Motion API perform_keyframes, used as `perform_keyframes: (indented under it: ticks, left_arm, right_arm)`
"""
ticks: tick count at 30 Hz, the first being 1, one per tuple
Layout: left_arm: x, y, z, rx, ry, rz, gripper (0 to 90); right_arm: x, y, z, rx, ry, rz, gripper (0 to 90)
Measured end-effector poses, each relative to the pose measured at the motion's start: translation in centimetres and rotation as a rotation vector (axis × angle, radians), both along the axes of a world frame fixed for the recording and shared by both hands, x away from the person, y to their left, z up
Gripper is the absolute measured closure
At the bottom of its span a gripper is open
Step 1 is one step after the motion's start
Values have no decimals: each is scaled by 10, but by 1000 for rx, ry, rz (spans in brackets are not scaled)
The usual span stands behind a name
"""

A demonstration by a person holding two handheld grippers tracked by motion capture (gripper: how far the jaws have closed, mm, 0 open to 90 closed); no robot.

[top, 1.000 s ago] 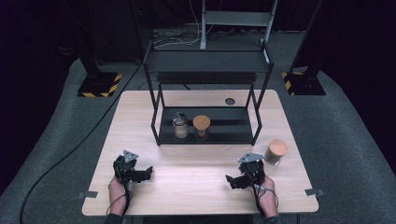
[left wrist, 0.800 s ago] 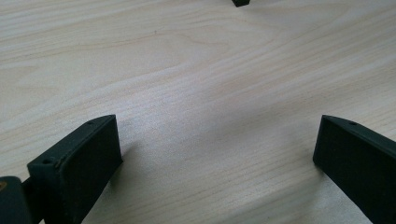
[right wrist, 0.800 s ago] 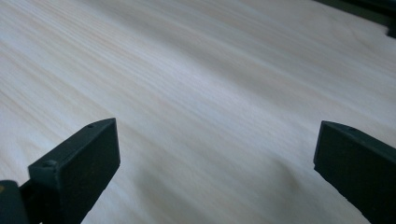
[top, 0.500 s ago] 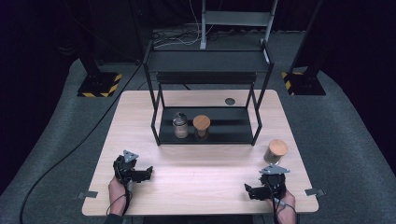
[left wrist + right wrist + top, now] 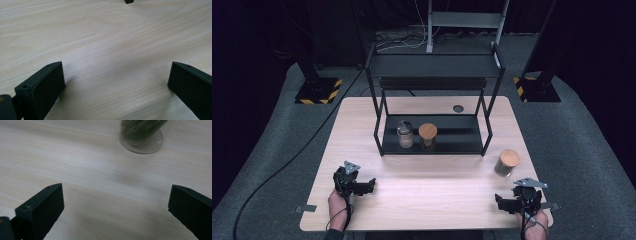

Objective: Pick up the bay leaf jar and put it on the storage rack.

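Observation:
A glass jar with a wooden lid [image 5: 506,162] stands upright on the wooden table [image 5: 437,180] at the right; its base [image 5: 141,137] appears ahead in the right gripper view. My right gripper [image 5: 499,202] [image 5: 115,207] rests near the front right corner, a little in front of that jar and apart from it, jaws open with nothing between them. My left gripper [image 5: 371,185] [image 5: 116,87] lies at the front left, open over bare wood.
A black metal rack [image 5: 434,142] stands mid-table; on its low shelf are a clear jar with a metal lid [image 5: 405,134] and a wooden-lidded jar [image 5: 428,135]. A small dark disc [image 5: 458,108] lies behind it. Striped stand bases sit on the floor beyond.
My right gripper has moved right and back toward the front edge, away from the jar, which stays put. The left gripper has not moved.

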State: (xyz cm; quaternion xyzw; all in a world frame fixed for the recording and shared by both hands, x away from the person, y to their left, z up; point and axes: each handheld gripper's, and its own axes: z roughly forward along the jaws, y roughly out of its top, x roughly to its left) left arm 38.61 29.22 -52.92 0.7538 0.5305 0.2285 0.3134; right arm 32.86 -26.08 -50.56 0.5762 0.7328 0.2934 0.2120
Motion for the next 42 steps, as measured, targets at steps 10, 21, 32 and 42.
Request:
perform_keyframes:
  ticks: [10, 21, 32, 42]
  left_arm:
    - [0, 0, 0, -1, 3, -1, 4]
    - [0, 1, 0, -2, 4, -1, 4]
    - [0, 1, 0, -2, 5, -2, 4]
    - [0, 1, 0, -4, 5, -2, 4]
  right_arm:
    - [32, -12, 10, 19, -46, -35, 0]
    - [72, -7, 16, 22, -64, 16, 0]
    - [90, -2, 11, 15, -103, 5, 0]
    - [90, -3, 10, 13, -135, -16, 173]
